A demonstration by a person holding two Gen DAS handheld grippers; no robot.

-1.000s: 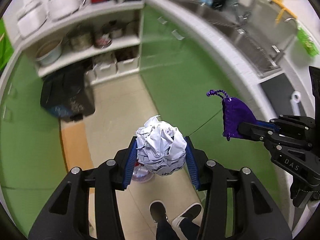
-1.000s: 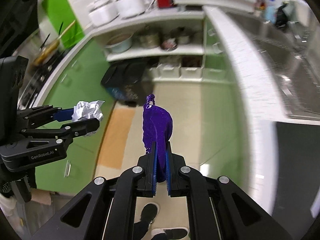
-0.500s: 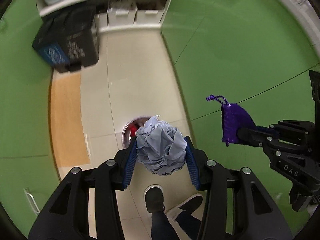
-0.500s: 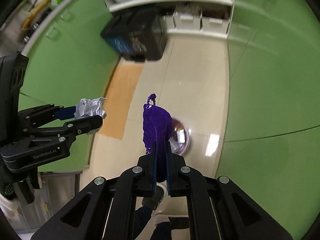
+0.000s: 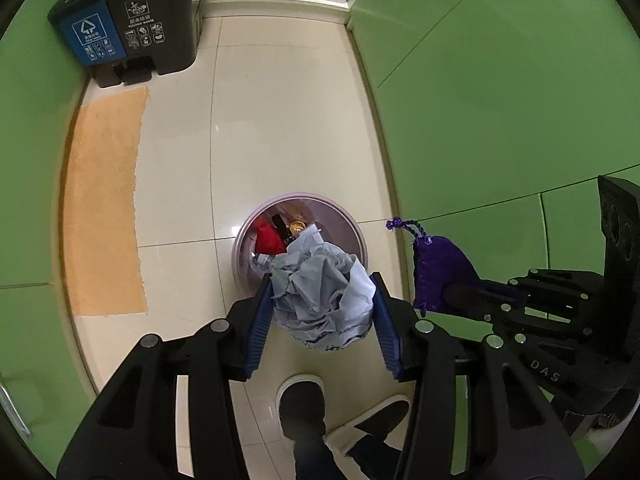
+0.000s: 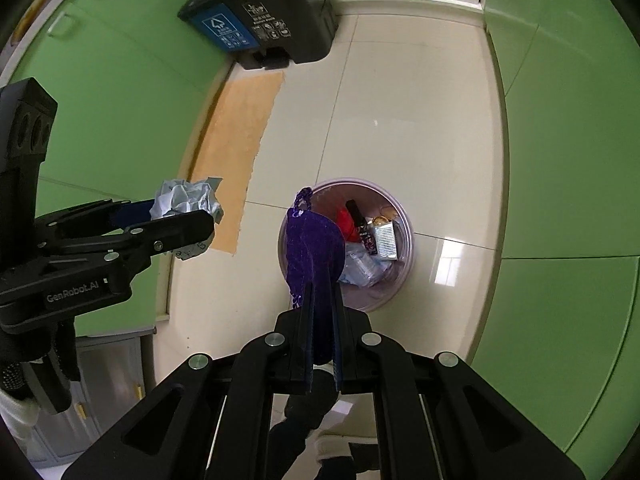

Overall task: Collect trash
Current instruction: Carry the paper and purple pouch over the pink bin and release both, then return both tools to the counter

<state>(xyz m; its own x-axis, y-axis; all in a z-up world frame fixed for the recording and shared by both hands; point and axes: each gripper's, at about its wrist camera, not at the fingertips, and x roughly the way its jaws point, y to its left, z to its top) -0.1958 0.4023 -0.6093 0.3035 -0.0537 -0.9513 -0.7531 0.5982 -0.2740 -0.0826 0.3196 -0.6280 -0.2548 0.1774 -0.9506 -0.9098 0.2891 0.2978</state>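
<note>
Left gripper (image 5: 322, 300): jaws opening, last reading slightly wider; the blue pads flank a crumpled paper ball (image 5: 322, 286) that sits between them and touches both pads.
Paper ball: pale blue-white, wrinkled, with faint print on its underside; held above the near rim of the small bin, as the left wrist view shows.
Right gripper (image 6: 322, 308): jaws narrow, pressed on a purple pouch (image 6: 314, 240); the pouch sticks up past the fingertips.
Purple pouch: soft fabric with a twisted drawstring at its top end; in the right wrist view it overlaps the left part of the small bin's opening.
Small bin (image 5: 356, 236): round, pale lilac, open top, standing on the floor below both grippers.
Small bin contents: a red item (image 5: 267, 238), a dark bottle-shaped item (image 6: 360, 224), a small ribbed box (image 6: 386, 240), clear wrapping; finer detail cannot be told.
Floor (image 5: 288, 120): glossy cream tiles.
Mat (image 5: 104, 200): tan, flat, lying along the left cabinet base, apart from the small bin.
Large bin (image 5: 132, 20): dark, two compartments, one with a blue label, pedals at its base; well apart from the small bin.
Cabinets (image 5: 500, 100): green fronts on both sides of the floor.
Person: shoes (image 5: 302, 400) and dark trouser legs visible under the grippers.
</note>
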